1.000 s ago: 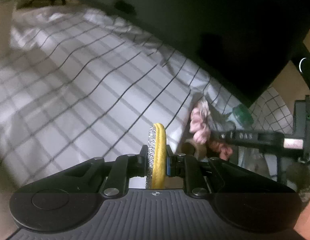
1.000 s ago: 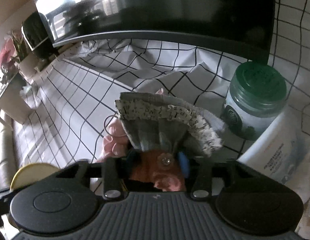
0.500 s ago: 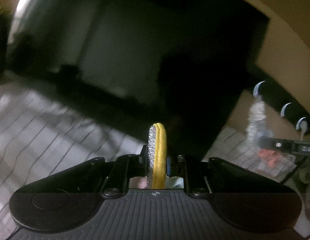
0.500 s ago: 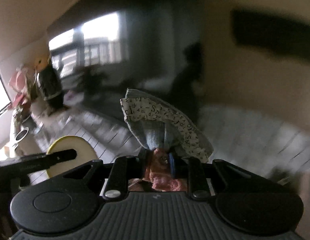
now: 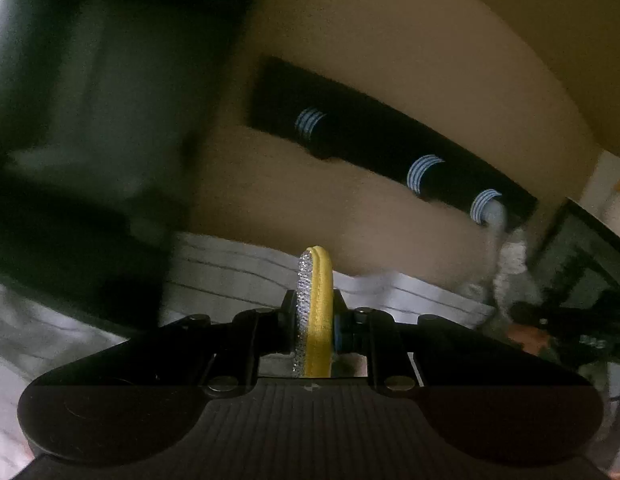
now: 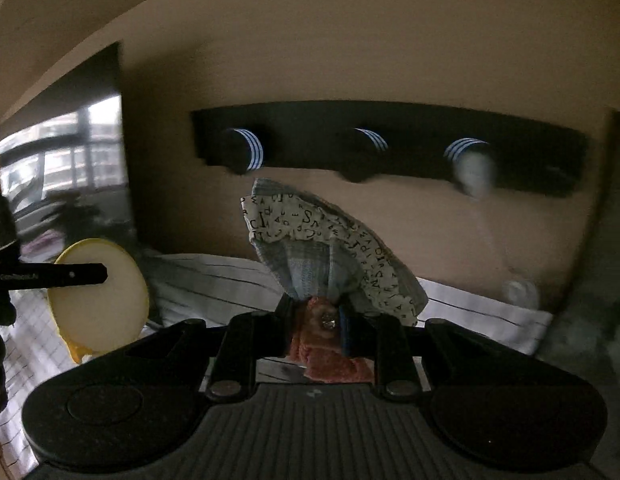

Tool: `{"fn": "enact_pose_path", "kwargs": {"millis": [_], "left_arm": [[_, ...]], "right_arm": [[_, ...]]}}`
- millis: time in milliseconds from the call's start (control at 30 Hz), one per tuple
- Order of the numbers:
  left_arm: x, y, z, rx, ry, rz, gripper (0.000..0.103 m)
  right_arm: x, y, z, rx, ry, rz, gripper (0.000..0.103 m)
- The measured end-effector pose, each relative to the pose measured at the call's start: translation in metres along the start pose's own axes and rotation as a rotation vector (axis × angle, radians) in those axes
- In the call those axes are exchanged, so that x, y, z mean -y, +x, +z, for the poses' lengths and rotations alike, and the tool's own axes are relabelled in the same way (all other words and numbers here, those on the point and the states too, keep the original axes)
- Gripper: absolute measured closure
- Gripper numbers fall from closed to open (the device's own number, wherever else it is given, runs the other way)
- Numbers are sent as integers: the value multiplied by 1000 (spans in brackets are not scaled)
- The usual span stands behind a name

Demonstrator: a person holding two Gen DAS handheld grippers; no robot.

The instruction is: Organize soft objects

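Clamped edge-on between the fingers of the left gripper point(image 5: 314, 330): a round yellow pad point(image 5: 317, 312), one face glittering with silvery sparkle, the rim soft and rolled. Seen from the right wrist as a pale yellow disc point(image 6: 99, 294) held up off the gridded cloth point(image 6: 213, 280).

Pinched between the fingers of the right gripper point(image 6: 321, 322): a bundle of hair scrunchies point(image 6: 330, 256); nearest the jaws a salmon-pink fuzzy one with a small metal stud, above it a fan of grey-blue plaid fabric edged in cream cloth printed with black letters. Raised in the air, just below the rack.

Beyond both: a crumpled white cloth with thin black lines over the worktop, then a tan wall carrying a black peg rack point(image 6: 390, 148) with three round knobs; something pale and blurred hanging at the rightmost knob. To the left, a dark glossy screen point(image 6: 65, 160) reflecting windows.

Compared with a second ago: both cameras tilted up from the worktop to the wall, the green-lidded jar gone from sight, rack now in full view; grips on pad and scrunchies unchanged.
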State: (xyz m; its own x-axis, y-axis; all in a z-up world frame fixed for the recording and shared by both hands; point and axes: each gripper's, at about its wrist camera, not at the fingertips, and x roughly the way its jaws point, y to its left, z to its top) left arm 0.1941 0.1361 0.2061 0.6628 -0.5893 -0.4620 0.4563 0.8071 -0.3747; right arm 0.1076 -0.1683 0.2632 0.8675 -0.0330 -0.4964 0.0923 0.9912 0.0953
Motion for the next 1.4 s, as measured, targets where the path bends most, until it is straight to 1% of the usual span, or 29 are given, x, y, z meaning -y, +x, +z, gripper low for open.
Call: {"fn": "enact_pose_path", "kwargs": {"millis": [133, 200, 300, 333, 400, 433, 467, 500, 533, 567, 600, 667, 700, 733, 867, 933, 1000, 1033, 1100, 1133, 1167, 1233, 1333, 1400], "left_arm": [[40, 47, -12, -84, 20, -101, 84], [60, 69, -18, -127, 18, -160, 84], [86, 108, -27, -192, 2, -264, 84], [94, 121, -29, -214, -11, -306, 84], [105, 150, -38, -264, -71, -400, 84], [105, 166, -45, -300, -108, -423, 84], [108, 187, -55, -340, -119, -405, 84], [111, 203, -64, -375, -99, -361, 83], [115, 218, -74, -411, -56, -295, 83], [119, 230, -86, -424, 8, -237, 82], [123, 235, -93, -415, 61, -202, 82], [128, 238, -104, -370, 162, -140, 82], [129, 236, -105, -342, 182, -123, 82], [127, 231, -104, -313, 178, -121, 82], [110, 196, -79, -197, 77, -146, 82], [103, 176, -68, -153, 53, -153, 82], [101, 157, -60, -134, 49, -160, 82], [96, 146, -59, -125, 50, -157, 82], [85, 124, -59, -111, 54, -141, 82], [76, 111, -61, -107, 52, -128, 82], [65, 98, -64, -106, 46, -111, 82], [39, 73, -69, -116, 19, -60, 82], [-12, 33, -84, -127, -59, 61, 82], [-49, 4, -96, -118, -119, 153, 82]], "right_arm": [[30, 0, -13, 6, 15, -67, 82], [49, -2, -21, 6, 30, -86, 82], [63, 5, -31, -11, 63, -110, 82], [68, 8, -34, -19, 73, -119, 82], [75, 16, -40, -33, 90, -135, 82], [78, 18, -43, -41, 100, -146, 82], [82, 21, -46, -50, 110, -157, 82], [84, 24, -49, -60, 117, -166, 82], [87, 26, -53, -69, 123, -173, 82], [89, 27, -55, -78, 127, -181, 82], [90, 31, -58, -86, 127, -187, 82], [91, 29, -66, -92, 111, -200, 82], [89, 31, -67, -93, 100, -207, 82], [87, 32, -68, -93, 84, -215, 81], [80, 33, -74, -84, 40, -226, 81], [78, 35, -73, -76, 48, -224, 81], [78, 45, -72, -68, 66, -237, 81], [79, 51, -73, -70, 78, -232, 80], [81, 66, -75, -98, 105, -212, 73], [81, 75, -78, -128, 118, -224, 65], [81, 82, -81, -149, 131, -243, 60], [78, 93, -88, -184, 164, -266, 58], [64, 99, -97, -212, 213, -251, 58], [45, 96, -100, -202, 214, -222, 58]]}}
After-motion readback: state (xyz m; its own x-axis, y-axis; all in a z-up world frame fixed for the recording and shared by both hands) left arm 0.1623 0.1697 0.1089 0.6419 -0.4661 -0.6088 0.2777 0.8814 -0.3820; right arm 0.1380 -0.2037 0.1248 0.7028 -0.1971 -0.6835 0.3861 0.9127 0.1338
